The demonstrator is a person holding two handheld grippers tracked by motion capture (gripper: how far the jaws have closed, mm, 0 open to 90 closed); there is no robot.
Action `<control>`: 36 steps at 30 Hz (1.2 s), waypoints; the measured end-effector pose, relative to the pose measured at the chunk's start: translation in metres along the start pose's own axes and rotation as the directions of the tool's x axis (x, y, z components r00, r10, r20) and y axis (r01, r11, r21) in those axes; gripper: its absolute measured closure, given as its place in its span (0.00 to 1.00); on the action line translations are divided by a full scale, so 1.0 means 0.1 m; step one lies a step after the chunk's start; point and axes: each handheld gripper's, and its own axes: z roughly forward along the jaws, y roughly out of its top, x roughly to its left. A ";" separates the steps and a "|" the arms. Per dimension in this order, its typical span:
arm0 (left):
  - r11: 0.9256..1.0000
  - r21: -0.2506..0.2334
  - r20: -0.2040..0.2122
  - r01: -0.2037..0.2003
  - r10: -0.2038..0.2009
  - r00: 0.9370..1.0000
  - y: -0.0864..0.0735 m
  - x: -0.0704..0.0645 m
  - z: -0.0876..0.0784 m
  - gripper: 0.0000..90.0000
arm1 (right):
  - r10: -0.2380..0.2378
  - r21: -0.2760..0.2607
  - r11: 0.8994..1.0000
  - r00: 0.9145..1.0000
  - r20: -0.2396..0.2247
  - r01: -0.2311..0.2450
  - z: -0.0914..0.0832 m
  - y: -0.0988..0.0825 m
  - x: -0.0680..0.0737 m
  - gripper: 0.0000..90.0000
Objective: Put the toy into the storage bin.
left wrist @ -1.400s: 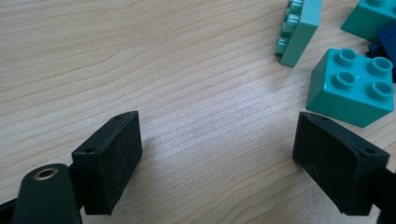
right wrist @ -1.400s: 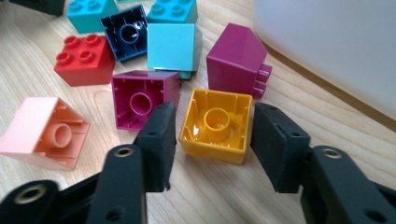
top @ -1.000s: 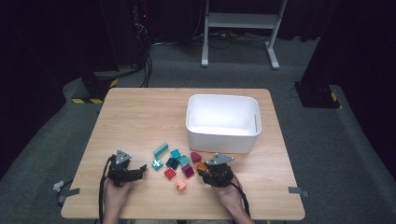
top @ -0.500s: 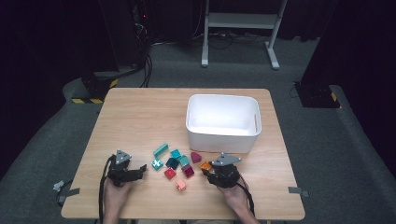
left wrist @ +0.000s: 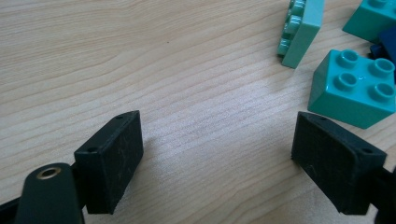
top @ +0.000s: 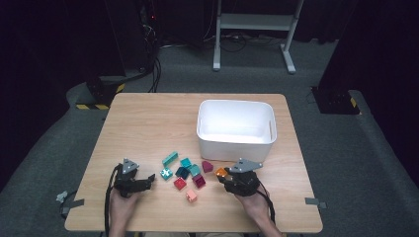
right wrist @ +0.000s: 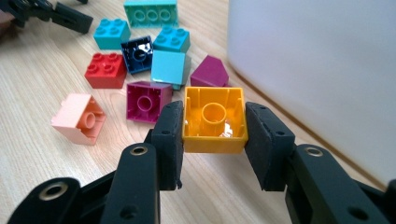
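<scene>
My right gripper [right wrist: 214, 135] is shut on an orange brick [right wrist: 215, 120], its hollow underside facing the camera, lifted just off the table. In the high view that orange brick [top: 221, 172] sits at the tip of the right gripper [top: 225, 175], in front of the white bin [top: 236, 129]. My left gripper [left wrist: 217, 158] stands open on bare wood with nothing between its jaws; a teal brick [left wrist: 357, 87] lies just beyond its right jaw. In the high view the left gripper [top: 148, 181] rests left of the brick pile.
Loose bricks lie between the grippers: red [right wrist: 105, 70], dark blue [right wrist: 137, 53], magenta [right wrist: 148, 100], pink [right wrist: 79, 118], purple [right wrist: 210, 72], several teal ones [right wrist: 150, 12]. The wooden table [top: 148, 123] has open room at its back left. The bin wall [right wrist: 317, 65] stands close on the right.
The right gripper has risen a little and shifted toward the bin with the orange brick in its jaws. The left gripper has not moved.
</scene>
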 end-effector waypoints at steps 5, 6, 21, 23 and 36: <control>1.000 0.000 0.000 0.000 0.000 1.000 0.00 0.00 0.00 0.19 | -0.013 -0.027 1.000 1.000 -0.008 0.013 -0.12 0.11 -0.02 0.66; 1.000 0.000 0.000 0.000 0.000 1.000 0.00 0.00 0.00 0.19 | -0.013 -0.027 1.000 1.000 -0.008 0.013 -0.12 0.11 -0.02 0.66; 1.000 0.001 0.000 -0.001 0.001 1.000 0.00 0.00 0.00 0.19 | 0.017 -0.115 0.993 0.998 -0.056 -0.023 -0.52 0.49 -0.22 0.66; 1.000 0.001 0.000 -0.001 0.001 1.000 0.00 0.00 0.00 0.19 | 0.024 -0.116 0.993 0.998 -0.057 -0.031 -0.54 0.51 -0.23 0.66; 1.000 0.001 0.000 -0.001 0.001 1.000 0.00 0.00 0.00 0.19 | 0.053 -0.165 0.985 0.998 -0.039 -0.058 -0.73 0.86 -0.51 0.66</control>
